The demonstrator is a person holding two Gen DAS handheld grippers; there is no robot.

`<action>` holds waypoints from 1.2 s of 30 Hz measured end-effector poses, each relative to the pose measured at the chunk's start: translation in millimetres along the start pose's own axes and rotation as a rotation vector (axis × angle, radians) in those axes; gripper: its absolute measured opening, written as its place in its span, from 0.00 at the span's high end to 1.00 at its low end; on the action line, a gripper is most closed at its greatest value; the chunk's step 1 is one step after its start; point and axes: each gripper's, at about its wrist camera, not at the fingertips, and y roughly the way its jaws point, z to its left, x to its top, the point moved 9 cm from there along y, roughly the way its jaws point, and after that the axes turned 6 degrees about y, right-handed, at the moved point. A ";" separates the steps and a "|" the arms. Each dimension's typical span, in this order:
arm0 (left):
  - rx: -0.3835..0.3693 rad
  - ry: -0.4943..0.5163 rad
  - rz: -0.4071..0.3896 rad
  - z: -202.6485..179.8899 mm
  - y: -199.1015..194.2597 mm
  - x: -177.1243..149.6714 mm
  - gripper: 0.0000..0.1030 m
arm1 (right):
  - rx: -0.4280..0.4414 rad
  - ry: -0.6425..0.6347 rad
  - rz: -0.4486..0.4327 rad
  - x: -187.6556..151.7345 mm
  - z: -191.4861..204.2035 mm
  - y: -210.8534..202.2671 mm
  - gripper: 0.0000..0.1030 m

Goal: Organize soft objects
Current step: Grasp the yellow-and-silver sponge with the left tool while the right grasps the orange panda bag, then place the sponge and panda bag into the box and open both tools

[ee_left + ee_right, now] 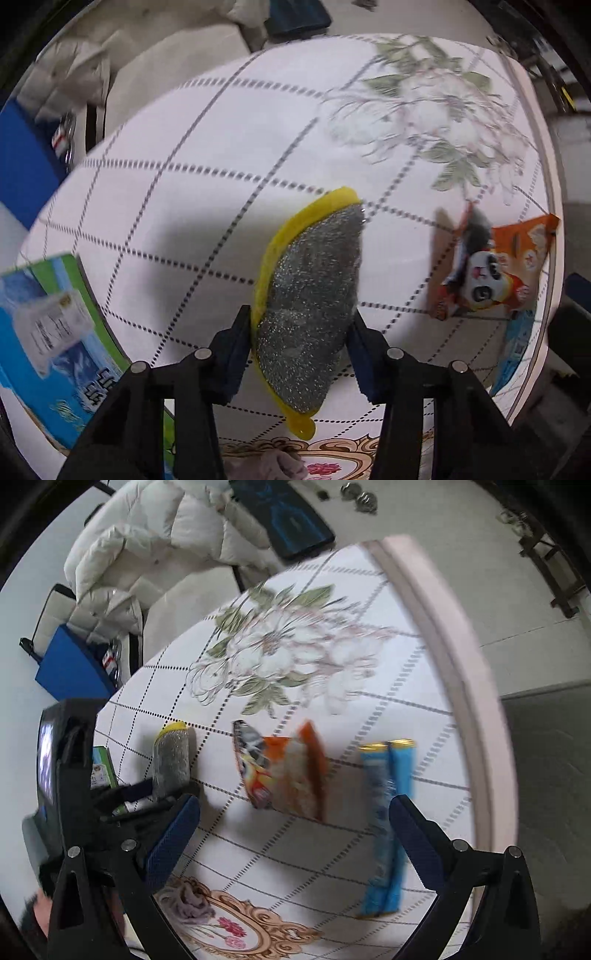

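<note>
A yellow sponge (306, 295) with a glittery grey scouring face rests on the white checked tablecloth (177, 206). My left gripper (301, 314) points down over it, its blue pads pressed against the sponge's two long sides. The right wrist view shows the same sponge (173, 760) standing on edge beside the left gripper's black body. My right gripper (291, 805) hangs open and wide, holding nothing, above an orange snack bag (284, 771) with a panda print (491, 269). A blue packet (388, 830) lies by its right finger.
A green and blue tissue pack (55, 332) lies at the table's left edge. A small greyish cloth (192, 901) sits on the floral emblem near me. The pink table rim (461, 686) curves along the right. A white padded jacket (155, 539) and a blue box (70, 664) lie beyond the table.
</note>
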 end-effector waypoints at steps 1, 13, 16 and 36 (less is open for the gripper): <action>-0.001 -0.015 -0.008 2.5 0.9 -0.6 0.56 | -0.008 -0.001 0.019 1.6 3.6 8.1 0.00; -0.008 -0.063 -0.103 10.6 -36.2 -22.4 0.59 | -0.046 -0.007 0.100 -5.9 18.7 57.3 0.47; -0.017 -0.061 -0.159 12.4 -69.2 -28.9 0.59 | -0.016 -0.023 0.072 -14.1 27.6 38.4 0.47; 0.029 -0.358 -0.214 301.9 -146.3 -199.0 0.59 | 0.215 -0.396 0.110 -204.0 294.6 -11.8 0.47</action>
